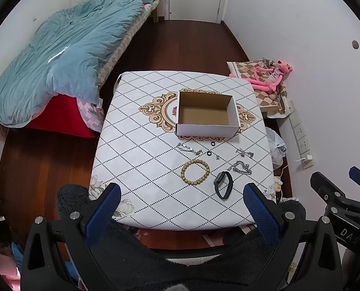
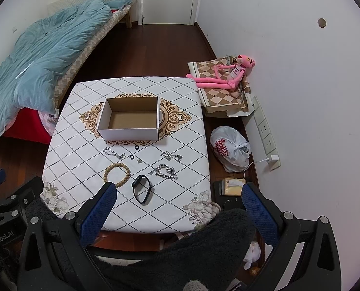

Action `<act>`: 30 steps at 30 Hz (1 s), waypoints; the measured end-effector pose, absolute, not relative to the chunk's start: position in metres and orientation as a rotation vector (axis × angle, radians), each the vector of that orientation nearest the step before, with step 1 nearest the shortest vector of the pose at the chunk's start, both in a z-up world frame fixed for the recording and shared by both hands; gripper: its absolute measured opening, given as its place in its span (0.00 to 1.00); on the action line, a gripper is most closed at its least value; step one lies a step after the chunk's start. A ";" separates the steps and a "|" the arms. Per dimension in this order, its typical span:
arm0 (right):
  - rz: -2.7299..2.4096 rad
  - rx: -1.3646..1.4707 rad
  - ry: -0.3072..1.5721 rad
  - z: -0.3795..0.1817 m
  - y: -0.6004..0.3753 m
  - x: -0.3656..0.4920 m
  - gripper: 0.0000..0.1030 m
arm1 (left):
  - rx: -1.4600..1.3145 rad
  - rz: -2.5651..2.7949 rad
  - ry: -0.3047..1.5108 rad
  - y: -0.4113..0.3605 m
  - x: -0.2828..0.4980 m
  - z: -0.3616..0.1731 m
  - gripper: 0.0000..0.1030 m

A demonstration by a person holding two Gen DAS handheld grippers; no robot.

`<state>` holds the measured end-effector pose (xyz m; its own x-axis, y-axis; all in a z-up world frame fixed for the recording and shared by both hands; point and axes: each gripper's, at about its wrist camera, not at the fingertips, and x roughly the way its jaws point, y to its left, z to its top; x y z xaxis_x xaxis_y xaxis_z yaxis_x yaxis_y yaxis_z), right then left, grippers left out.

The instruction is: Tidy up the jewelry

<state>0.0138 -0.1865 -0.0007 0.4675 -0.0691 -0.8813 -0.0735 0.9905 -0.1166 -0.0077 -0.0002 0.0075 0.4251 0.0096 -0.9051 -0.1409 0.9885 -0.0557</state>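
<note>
Both grippers hang over the table's near edge, the left gripper [image 1: 181,195] and right gripper [image 2: 178,194] spread wide, holding nothing. Just beyond lie a black wristband [image 1: 223,184] and bead bracelet [image 1: 195,172], then silver chains [image 2: 164,171] (possibly bracelets), then the empty cardboard box [image 1: 206,115].

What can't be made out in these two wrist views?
- Small metal piece between the black rings: too small to identify, both views.
- Cardboard box near inner floor: hidden by its front wall, left wrist view.
- Table front edge: covered by dark fuzzy fabric.
</note>
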 end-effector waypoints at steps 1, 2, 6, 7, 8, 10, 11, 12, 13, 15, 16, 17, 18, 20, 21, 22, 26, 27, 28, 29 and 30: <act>0.004 -0.143 1.085 0.000 -0.187 0.013 1.00 | -0.129 0.094 1.130 0.000 -0.007 0.007 1.00; 0.004 -0.144 1.085 0.000 -0.187 0.013 1.00 | -0.128 0.094 1.128 -0.001 -0.008 0.008 1.00; 0.006 -0.143 1.082 0.001 -0.188 0.014 1.00 | -0.127 0.095 1.122 -0.001 -0.008 0.009 1.00; 0.004 -0.144 1.081 0.001 -0.188 0.014 1.00 | -0.126 0.095 1.120 -0.001 -0.008 0.010 1.00; 0.005 -0.143 1.081 0.001 -0.188 0.014 1.00 | -0.126 0.095 1.118 -0.002 -0.008 0.011 1.00; 0.006 -0.142 1.079 0.002 -0.189 0.014 1.00 | -0.125 0.095 1.116 -0.002 -0.008 0.012 1.00; 0.005 -0.142 1.079 0.002 -0.189 0.014 1.00 | -0.125 0.095 1.114 -0.002 -0.008 0.013 1.00; 0.005 -0.141 1.078 0.003 -0.190 0.015 1.00 | -0.126 0.095 1.112 -0.002 -0.008 0.013 1.00; 0.005 -0.141 1.077 0.003 -0.191 0.015 1.00 | -0.126 0.095 1.111 -0.002 -0.008 0.013 1.00; 0.004 -0.142 1.073 0.005 -0.191 0.015 1.00 | -0.126 0.095 1.109 -0.002 -0.009 0.014 1.00; 0.004 -0.143 1.072 0.005 -0.192 0.015 1.00 | -0.126 0.095 1.108 -0.002 -0.009 0.015 1.00; 0.003 -0.145 1.069 0.006 -0.190 0.013 1.00 | -0.126 0.094 1.107 -0.002 -0.009 0.015 1.00; 0.003 -0.145 1.067 0.007 -0.190 0.013 1.00 | -0.127 0.093 1.106 -0.002 -0.009 0.015 1.00; 0.003 -0.146 1.067 0.007 -0.190 0.013 1.00 | -0.125 0.095 1.108 -0.002 -0.009 0.015 1.00; 0.003 -0.145 1.067 0.007 -0.190 0.013 1.00 | -0.126 0.095 1.108 -0.002 -0.009 0.015 1.00; 0.004 -0.146 1.067 0.007 -0.190 0.013 1.00 | -0.127 0.096 1.108 -0.002 -0.009 0.015 1.00; 0.004 -0.145 1.067 0.007 -0.190 0.013 1.00 | -0.127 0.097 1.109 -0.002 -0.009 0.015 1.00; 0.005 -0.145 1.067 0.008 -0.190 0.013 1.00 | -0.127 0.098 1.110 -0.003 -0.009 0.015 1.00; 0.005 -0.145 1.067 0.008 -0.190 0.012 1.00 | -0.130 0.098 1.111 -0.002 -0.009 0.015 1.00; 0.006 -0.146 1.067 0.008 -0.190 0.012 1.00 | -0.131 0.099 1.113 -0.002 -0.009 0.015 1.00; 0.006 -0.149 1.066 0.008 -0.189 0.012 1.00 | -0.131 0.100 1.113 -0.001 -0.009 0.015 1.00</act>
<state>0.0117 -0.1888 0.0083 0.4845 -0.0670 -0.8722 -0.0772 0.9899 -0.1189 -0.0085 -0.0015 0.0153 0.4390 0.0149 -0.8983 -0.1461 0.9877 -0.0550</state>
